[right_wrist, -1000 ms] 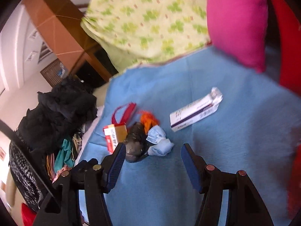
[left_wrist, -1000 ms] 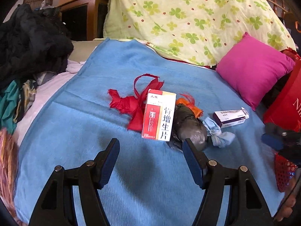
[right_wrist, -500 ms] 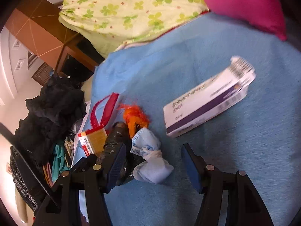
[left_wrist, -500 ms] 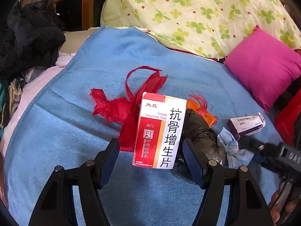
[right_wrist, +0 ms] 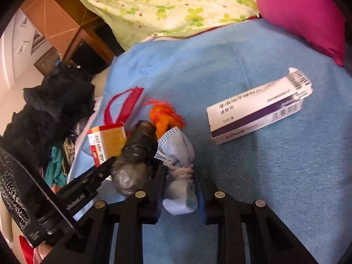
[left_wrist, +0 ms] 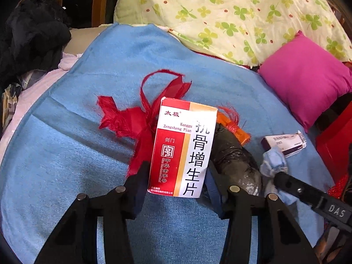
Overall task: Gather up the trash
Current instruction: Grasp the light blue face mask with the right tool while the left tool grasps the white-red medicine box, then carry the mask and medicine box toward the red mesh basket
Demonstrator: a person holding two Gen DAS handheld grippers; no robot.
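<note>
Trash lies on a blue blanket (left_wrist: 66, 154). My left gripper (left_wrist: 176, 176) is shut on a red-and-white medicine box (left_wrist: 182, 149), its pads against both sides of the box; the box also shows in the right wrist view (right_wrist: 107, 140). My right gripper (right_wrist: 179, 182) is shut on a crumpled blue face mask (right_wrist: 178, 154), which also shows in the left wrist view (left_wrist: 274, 162). Between the two lie a black plastic bundle (left_wrist: 235, 158), an orange scrap (right_wrist: 165, 114) and a torn red bag (left_wrist: 132, 118). A white-and-purple box (right_wrist: 257, 112) lies to the right.
A magenta pillow (left_wrist: 308, 83) and a clover-print quilt (left_wrist: 220, 11) lie at the back. Dark clothes (left_wrist: 28, 33) are piled at the left, with wooden furniture (right_wrist: 57, 22) behind. A red container (left_wrist: 334, 140) stands at the right edge.
Both grippers moved forward to the trash pile and closed: the left onto the red-and-white box, the right onto the blue mask. Both were open one second ago.
</note>
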